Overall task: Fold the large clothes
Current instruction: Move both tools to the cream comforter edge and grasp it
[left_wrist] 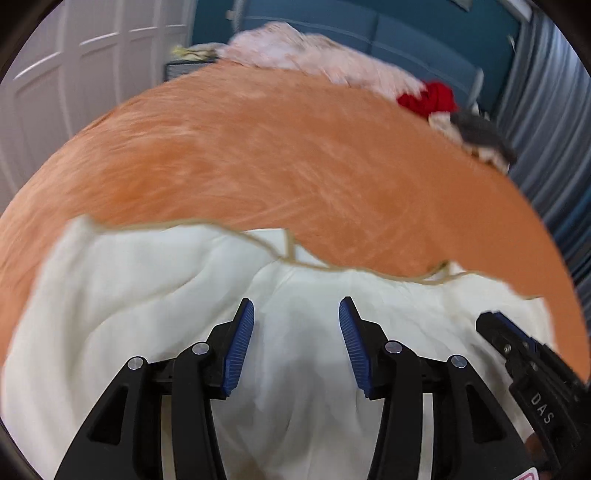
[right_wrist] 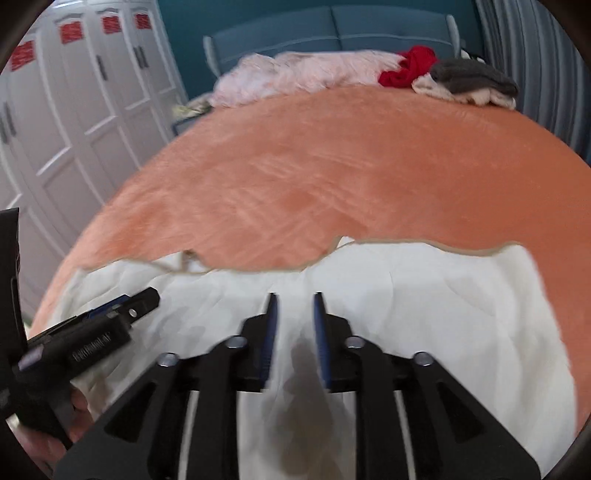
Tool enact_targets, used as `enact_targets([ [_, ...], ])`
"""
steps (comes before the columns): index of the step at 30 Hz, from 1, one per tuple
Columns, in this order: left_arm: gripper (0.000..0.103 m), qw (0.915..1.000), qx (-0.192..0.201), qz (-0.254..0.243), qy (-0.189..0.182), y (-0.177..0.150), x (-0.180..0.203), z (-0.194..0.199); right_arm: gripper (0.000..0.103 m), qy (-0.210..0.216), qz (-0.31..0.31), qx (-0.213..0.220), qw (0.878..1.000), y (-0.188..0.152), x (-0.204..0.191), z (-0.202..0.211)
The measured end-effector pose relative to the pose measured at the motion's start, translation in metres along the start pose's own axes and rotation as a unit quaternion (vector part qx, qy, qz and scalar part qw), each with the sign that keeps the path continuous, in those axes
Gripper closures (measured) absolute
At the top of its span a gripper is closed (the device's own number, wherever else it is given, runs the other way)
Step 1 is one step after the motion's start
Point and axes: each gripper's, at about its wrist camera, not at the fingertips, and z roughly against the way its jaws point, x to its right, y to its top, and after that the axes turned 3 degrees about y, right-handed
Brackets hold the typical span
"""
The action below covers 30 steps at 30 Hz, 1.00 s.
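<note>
A large cream-white garment (left_wrist: 155,295) with a tan trimmed edge lies spread on the orange bedspread (left_wrist: 277,155), near the bed's front. It also shows in the right wrist view (right_wrist: 424,295). My left gripper (left_wrist: 296,310) is open and empty just above the cloth. My right gripper (right_wrist: 294,299) is open with a narrower gap, empty, above the cloth. The right gripper shows at the right edge of the left wrist view (left_wrist: 517,343). The left gripper shows at the left of the right wrist view (right_wrist: 122,314).
At the bed's far end lie a pale pink garment (right_wrist: 295,74), a red one (right_wrist: 410,68) and a grey and cream pile (right_wrist: 469,83). A blue headboard (right_wrist: 332,29) stands behind. White wardrobe doors (right_wrist: 74,110) are left of the bed.
</note>
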Motion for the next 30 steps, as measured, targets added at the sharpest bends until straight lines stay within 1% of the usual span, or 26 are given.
enact_targets([
  [1,0.056,1.0,0.001,0.001,0.002,-0.007,-0.002,0.014,0.075,0.002,0.011,-0.005,1.0,-0.005,-0.003,0.008],
  [2,0.054,1.0,-0.001,-0.006,0.004,-0.015,-0.002,0.024,0.075,0.01,0.022,-0.021,0.999,-0.013,-0.008,0.016],
  [4,0.052,0.9996,-0.011,-0.021,0.013,-0.028,0.001,0.035,0.075,0.024,0.027,-0.039,0.999,-0.024,-0.014,0.024],
  [5,0.052,0.9995,-0.014,-0.027,0.012,-0.035,0.003,0.04,0.075,0.025,0.032,-0.049,0.998,-0.032,-0.019,0.028],
  [8,0.052,0.9989,-0.031,-0.034,0.007,-0.053,0.009,0.043,0.077,0.026,0.044,-0.074,0.996,-0.052,-0.03,0.03],
  [9,0.052,0.9985,-0.038,-0.038,0.011,-0.06,0.013,0.041,0.078,0.021,0.047,-0.081,0.995,-0.058,-0.032,0.028],
  [11,0.052,0.9974,-0.036,-0.054,0.031,-0.069,0.018,0.037,0.078,0.013,0.048,-0.089,0.995,-0.066,-0.034,0.024],
  [14,0.052,0.995,-0.031,-0.078,0.055,-0.08,0.025,0.03,0.079,0.005,0.051,-0.093,0.994,-0.077,-0.033,0.02],
  [17,0.052,0.9947,-0.026,-0.078,0.062,-0.084,0.024,0.025,0.08,-0.001,0.053,-0.092,0.994,-0.079,-0.032,0.012],
  [23,0.053,0.9927,-0.002,-0.091,0.079,-0.091,0.029,0.02,0.081,0.005,0.047,-0.078,0.996,-0.086,-0.028,0.009],
  [30,0.053,0.9918,0.008,-0.093,0.086,-0.093,0.032,0.017,0.082,0.005,0.045,-0.073,0.996,-0.087,-0.027,0.006],
])
